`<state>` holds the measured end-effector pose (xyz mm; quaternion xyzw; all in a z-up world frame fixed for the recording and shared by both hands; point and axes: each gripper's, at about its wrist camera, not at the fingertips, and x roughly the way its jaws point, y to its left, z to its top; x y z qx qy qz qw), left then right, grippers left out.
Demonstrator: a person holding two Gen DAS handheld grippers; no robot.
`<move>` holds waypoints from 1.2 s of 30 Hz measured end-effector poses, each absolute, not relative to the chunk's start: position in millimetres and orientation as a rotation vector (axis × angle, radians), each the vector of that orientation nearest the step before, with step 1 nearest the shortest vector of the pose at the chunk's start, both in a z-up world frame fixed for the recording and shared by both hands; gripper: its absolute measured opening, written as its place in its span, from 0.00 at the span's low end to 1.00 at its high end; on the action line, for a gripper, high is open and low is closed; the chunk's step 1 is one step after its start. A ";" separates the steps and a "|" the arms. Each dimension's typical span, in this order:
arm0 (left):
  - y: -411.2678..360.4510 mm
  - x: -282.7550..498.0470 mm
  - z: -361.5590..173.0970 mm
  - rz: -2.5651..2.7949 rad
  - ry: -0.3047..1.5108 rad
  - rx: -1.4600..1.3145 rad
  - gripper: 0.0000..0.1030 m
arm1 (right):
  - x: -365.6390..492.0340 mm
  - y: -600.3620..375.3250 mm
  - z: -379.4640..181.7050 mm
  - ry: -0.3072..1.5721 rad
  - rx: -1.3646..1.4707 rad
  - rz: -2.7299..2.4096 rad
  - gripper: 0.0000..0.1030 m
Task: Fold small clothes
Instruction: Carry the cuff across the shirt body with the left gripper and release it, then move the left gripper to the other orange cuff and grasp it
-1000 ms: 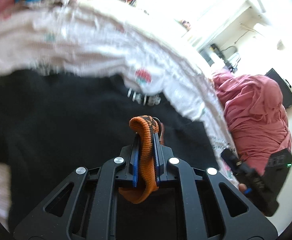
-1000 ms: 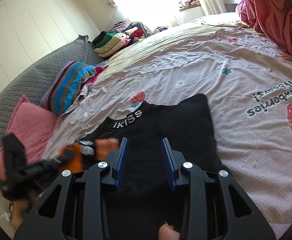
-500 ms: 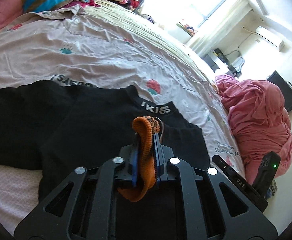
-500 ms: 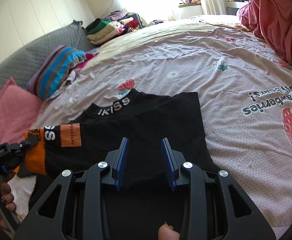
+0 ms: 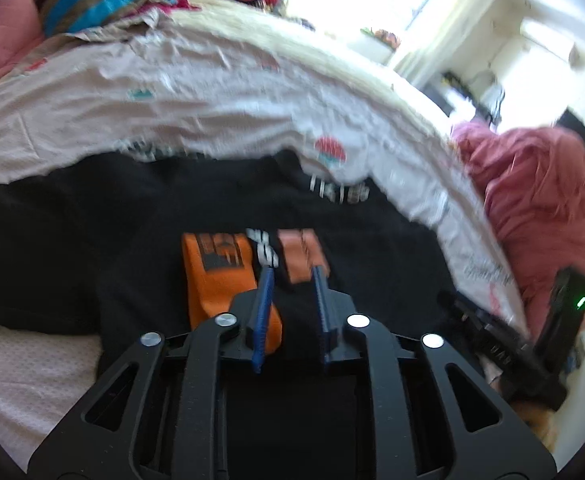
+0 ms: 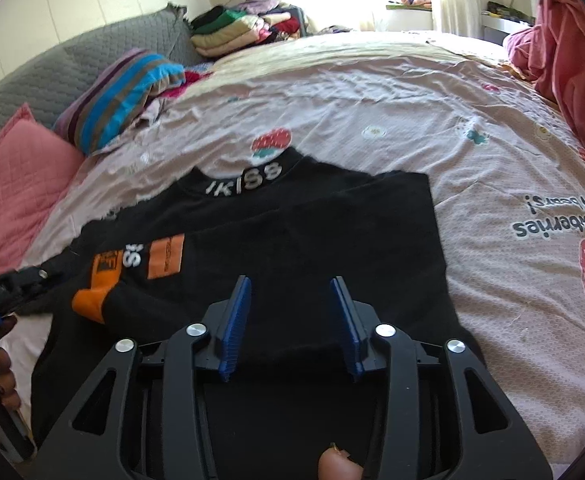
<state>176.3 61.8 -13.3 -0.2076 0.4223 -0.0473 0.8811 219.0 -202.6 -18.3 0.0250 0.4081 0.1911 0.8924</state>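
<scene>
- Low in the left wrist view, the left gripper [image 5: 290,276] hangs over a black top [image 5: 140,240] spread on the bed; its jaws stand a narrow way apart and are opening, with only flat cloth showing in the gap and the pads pressing on nothing.
- Just to the left of the blue left pad [image 5: 263,300], an orange cuff [image 5: 220,276] of the sleeve lies flat on the black cloth, with a dark printed patch on it; to its right come white lettering and an orange patch [image 5: 302,254].
- Across the centre of the right wrist view the same top lies flat on the pink strawberry-print sheet [image 6: 412,112], its collar [image 6: 248,182] with white letters pointing to the top of the frame.
- At the lower centre of that view the right gripper [image 6: 290,320] sits over the top's lower part, jaws moderately apart and opening, blue pads clear of the fabric as far as can be seen.
- At the left edge of that view a hand [image 6: 0,364] holds the other gripper beside the orange cuff.
- Further back, at upper left, lie a striped pillow [image 6: 128,92], a pink cushion [image 6: 16,176] and a stack of folded clothes [image 6: 232,34]; a crumpled red blanket [image 6: 572,60] fills the upper right.
</scene>
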 end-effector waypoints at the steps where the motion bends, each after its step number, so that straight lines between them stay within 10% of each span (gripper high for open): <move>1: 60.1 177.0 -22.0 -0.095 0.907 -0.423 0.20 | 218.9 -201.1 -20.7 0.858 0.042 0.396 0.44; 11: 73.5 160.2 -48.8 -0.093 0.946 -0.455 0.24 | 221.7 -201.4 -47.9 0.953 0.005 0.354 0.52; 25: 88.4 128.8 -12.7 0.014 0.864 -0.412 0.91 | 196.2 -191.3 -13.9 0.859 0.026 0.396 0.88; 36: 115.5 109.0 -2.1 0.129 0.843 -0.400 0.91 | 181.7 -172.4 8.5 0.810 0.016 0.439 0.94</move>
